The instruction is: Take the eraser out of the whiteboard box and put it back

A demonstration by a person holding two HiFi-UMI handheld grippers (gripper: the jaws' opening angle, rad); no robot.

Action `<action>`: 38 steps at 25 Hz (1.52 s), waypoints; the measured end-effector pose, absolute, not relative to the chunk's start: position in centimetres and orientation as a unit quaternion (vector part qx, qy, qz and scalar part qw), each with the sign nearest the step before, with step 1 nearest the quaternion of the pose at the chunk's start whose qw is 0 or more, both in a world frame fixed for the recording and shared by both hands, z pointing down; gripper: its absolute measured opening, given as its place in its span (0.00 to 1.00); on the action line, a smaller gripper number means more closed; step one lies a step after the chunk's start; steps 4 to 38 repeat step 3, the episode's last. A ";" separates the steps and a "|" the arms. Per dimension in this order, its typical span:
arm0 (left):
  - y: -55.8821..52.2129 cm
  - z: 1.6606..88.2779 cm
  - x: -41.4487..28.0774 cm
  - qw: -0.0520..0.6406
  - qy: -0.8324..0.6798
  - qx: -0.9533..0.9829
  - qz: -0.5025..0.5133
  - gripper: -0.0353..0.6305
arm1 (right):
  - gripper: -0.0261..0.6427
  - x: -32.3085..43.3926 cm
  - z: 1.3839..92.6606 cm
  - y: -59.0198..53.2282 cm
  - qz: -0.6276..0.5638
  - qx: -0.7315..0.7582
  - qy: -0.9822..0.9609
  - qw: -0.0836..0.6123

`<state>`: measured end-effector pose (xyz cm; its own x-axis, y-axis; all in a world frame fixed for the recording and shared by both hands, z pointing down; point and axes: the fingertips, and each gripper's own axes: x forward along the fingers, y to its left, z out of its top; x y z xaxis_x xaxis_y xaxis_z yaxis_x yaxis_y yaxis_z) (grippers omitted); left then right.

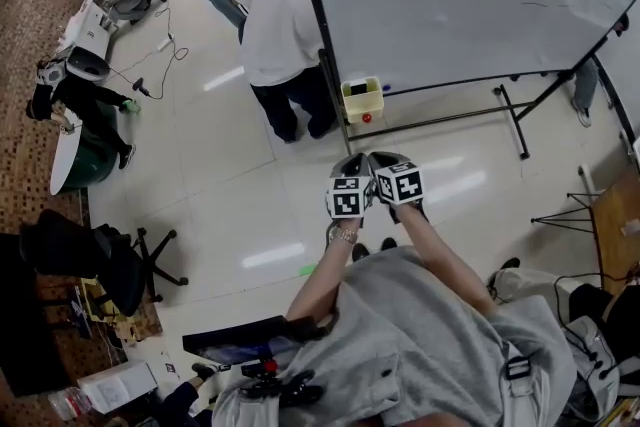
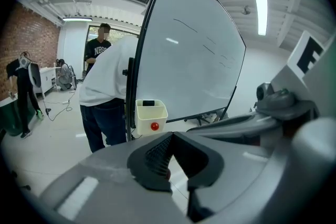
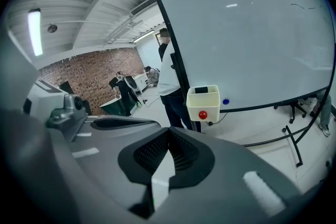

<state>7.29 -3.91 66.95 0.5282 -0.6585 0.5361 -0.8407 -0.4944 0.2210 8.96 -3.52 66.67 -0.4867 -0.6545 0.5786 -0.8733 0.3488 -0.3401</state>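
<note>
The left gripper [image 2: 171, 136] had its jaws together, the black ribbed pads meeting at their tips with nothing between them. The right gripper [image 3: 169, 132] was likewise closed and empty, its pads a dark, grid-textured rubber set in smooth grey plastic. In the head view the two were held side by side, each topped by a white cube [image 1: 347, 196] with black square markers.

The eraser [image 3: 201, 90], a small dark block, sat in the box [image 3: 203, 107], a cream, open-topped plastic tub with rounded corners and a round red button [image 3: 202, 114] on its front. The box hung at the lower corner of the whiteboard [image 3: 252, 34], a large glossy white panel in a thin black frame, well apart from both grippers.

The right gripper view showed a small blue dot [image 3: 226, 102] on the board just beside the box, which the left gripper view did not. Only the head view showed a black swivel chair [image 1: 110, 265] on the shiny pale floor [image 1: 230, 205]. All three views caught a person in a white top [image 2: 105, 81] standing just beside the board's edge.
</note>
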 end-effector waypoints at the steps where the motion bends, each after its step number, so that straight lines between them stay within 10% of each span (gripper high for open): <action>1: -4.0 66.9 7.2 0.234 -0.445 0.842 0.194 0.06 | 0.04 8.9 66.6 -3.6 0.313 0.477 -0.803 0.175; 38: -4.2 66.7 7.0 0.232 -0.448 0.842 0.191 0.06 | 0.04 8.9 66.5 -3.7 0.309 0.478 -0.802 0.178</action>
